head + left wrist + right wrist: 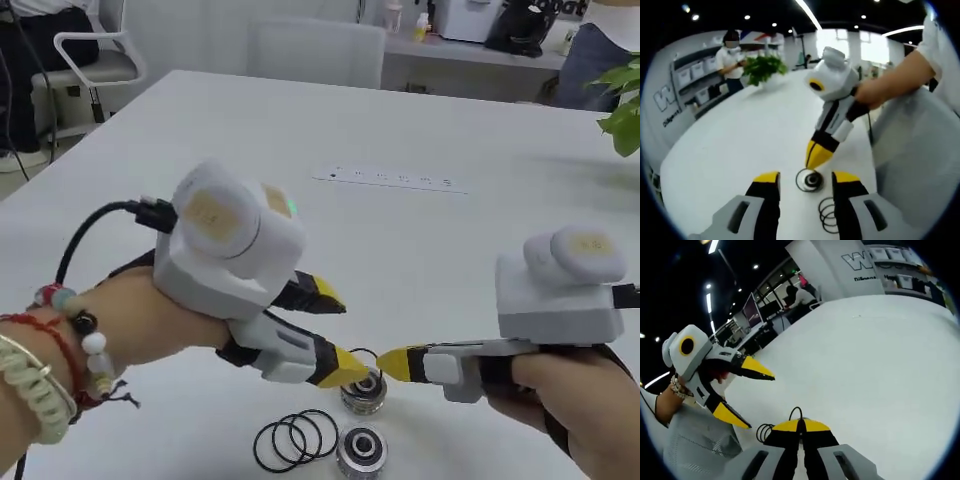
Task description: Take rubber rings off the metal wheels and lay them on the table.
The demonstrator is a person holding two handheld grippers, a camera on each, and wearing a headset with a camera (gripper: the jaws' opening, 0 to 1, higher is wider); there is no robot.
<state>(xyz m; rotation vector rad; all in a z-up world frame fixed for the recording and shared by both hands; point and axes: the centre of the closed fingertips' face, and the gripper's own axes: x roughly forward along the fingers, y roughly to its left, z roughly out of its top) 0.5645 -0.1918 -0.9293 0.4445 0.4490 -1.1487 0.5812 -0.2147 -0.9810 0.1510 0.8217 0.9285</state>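
Three thin black rubber rings [295, 440] are laid overlapping on the white table [420, 240], bottom centre of the head view. A fourth ring [798, 181] is clamped in the right gripper [385, 361], whose jaws are together, at the upper silver metal wheel [362, 392]. The lower wheel [361, 452] appears bare. Left gripper [355, 340]: jaws apart. Task judged nearly done.
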